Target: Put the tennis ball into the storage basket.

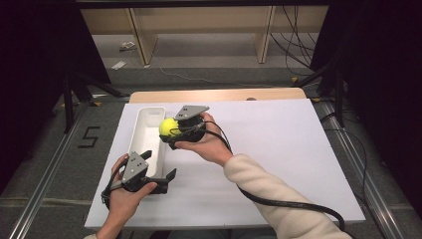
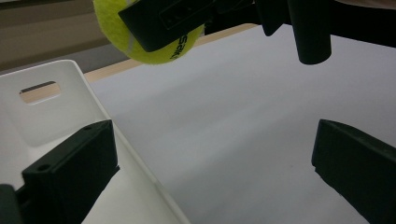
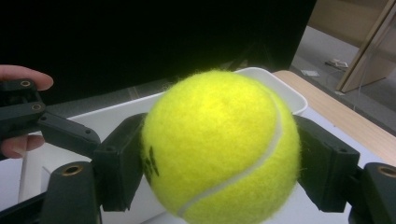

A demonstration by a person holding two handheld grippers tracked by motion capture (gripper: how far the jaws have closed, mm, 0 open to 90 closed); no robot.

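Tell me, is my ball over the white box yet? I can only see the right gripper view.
Observer: Almost. In the high view the tennis ball hangs at the white box's right rim, above the table.
Operator: Is anything inside?
Observer: It looks empty from above.
Operator: What's my other gripper doing?
Observer: The left gripper is open at the box's near end, one of its jaws inside the wall, one outside.

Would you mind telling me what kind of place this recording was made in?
Probably a lab or studio set up for recording. A white table stands between black curtains, with cables trailing over the grey floor and a taped "5" marking the floor beside a metal rail.
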